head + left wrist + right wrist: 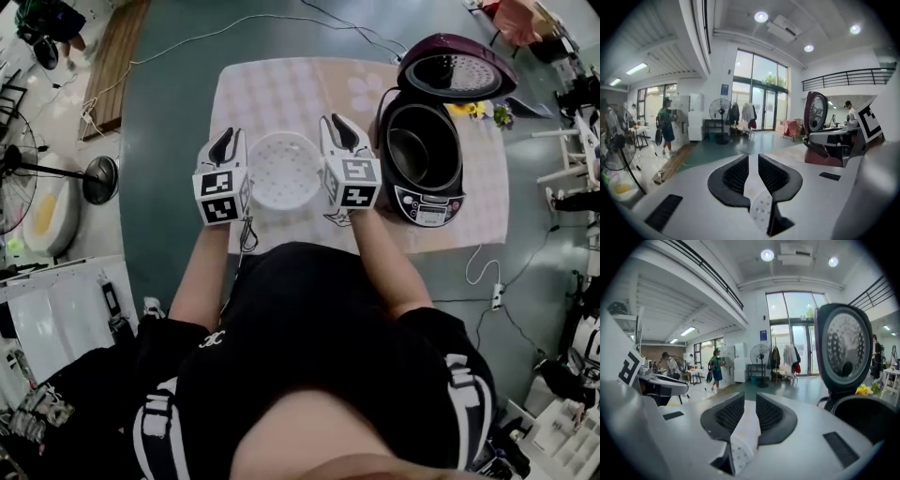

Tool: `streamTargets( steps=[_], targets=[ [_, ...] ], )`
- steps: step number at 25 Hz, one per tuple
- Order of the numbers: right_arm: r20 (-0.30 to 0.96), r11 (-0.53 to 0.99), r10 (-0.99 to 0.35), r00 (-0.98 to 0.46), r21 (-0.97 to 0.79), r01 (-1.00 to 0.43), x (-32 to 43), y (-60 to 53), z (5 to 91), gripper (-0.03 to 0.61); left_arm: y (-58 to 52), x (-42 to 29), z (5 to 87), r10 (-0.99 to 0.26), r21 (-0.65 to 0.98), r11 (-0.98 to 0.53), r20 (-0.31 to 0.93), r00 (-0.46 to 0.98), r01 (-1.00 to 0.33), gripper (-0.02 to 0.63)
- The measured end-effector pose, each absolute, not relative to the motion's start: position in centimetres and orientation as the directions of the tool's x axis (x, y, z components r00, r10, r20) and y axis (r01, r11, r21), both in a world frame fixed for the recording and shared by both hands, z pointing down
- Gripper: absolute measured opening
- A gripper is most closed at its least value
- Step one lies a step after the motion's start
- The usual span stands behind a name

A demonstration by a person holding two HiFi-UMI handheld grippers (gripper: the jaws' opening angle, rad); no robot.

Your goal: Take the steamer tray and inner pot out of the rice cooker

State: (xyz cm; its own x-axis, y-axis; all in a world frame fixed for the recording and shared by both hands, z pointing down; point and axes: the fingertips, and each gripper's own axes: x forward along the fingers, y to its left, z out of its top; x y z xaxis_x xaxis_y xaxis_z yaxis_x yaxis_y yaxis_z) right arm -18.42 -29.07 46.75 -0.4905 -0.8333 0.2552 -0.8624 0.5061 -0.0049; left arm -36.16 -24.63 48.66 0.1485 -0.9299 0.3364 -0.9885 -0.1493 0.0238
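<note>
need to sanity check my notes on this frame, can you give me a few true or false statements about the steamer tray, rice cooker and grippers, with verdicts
1. The steamer tray is gripped at its rim by both the left gripper and the right gripper. True.
2. In the head view the rice cooker stands to the right of the tray. True.
3. The cooker is closed. False: its lid stands open.
4. The cooker is empty inside. False: the inner pot still sits in it.
5. The tray has small holes. True.
</note>
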Motion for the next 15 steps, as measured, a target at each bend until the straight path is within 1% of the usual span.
streamTargets(
  steps=[3,6,10,11,12,13,15],
  targets=[
    [0.108,0.509,-0.857,-0.504,0.025,-0.86,-18.1,-27.7,41.6,0.058,-23.6,-35.3,44.5,-0.956,-0.028,-0.156,0.254,0.144,-0.987,0.055],
    [-0.002,0.504,-0.864,-0.504,0.046,-0.863,-17.6,-26.1,37.6,0.058,-22.3,-34.6,40.6,-0.973,-0.039,-0.16,0.173,0.151,-0.986,0.055],
    [-0.112,0.502,-0.854,-0.508,0.08,-0.861,-16.8,-24.1,33.3,0.055,-20.7,-33.6,36.0,-0.984,-0.036,-0.173,0.055,0.171,-0.984,0.052],
    [-0.139,0.5,-0.851,-0.507,0.086,-0.862,-16.6,-23.6,32.4,0.039,-20.4,-33.3,35.2,-0.984,-0.044,-0.175,0.038,0.173,-0.984,0.043],
    [-0.163,0.496,-0.848,-0.503,0.088,-0.864,-16.4,-23.2,31.6,0.011,-20.1,-33.1,34.6,-0.985,-0.053,-0.173,0.026,0.172,-0.984,0.031],
    [-0.182,0.494,-0.846,-0.501,0.087,-0.865,-16.2,-22.9,30.9,-0.001,-19.9,-33.0,34.2,-0.986,-0.062,-0.168,0.02,0.167,-0.984,0.017],
    [-0.201,0.499,-0.84,-0.504,0.079,-0.863,-16.1,-22.5,30.1,0.0,-19.8,-32.8,33.8,-0.986,-0.078,-0.166,0.023,0.164,-0.983,0.005]
  ],
)
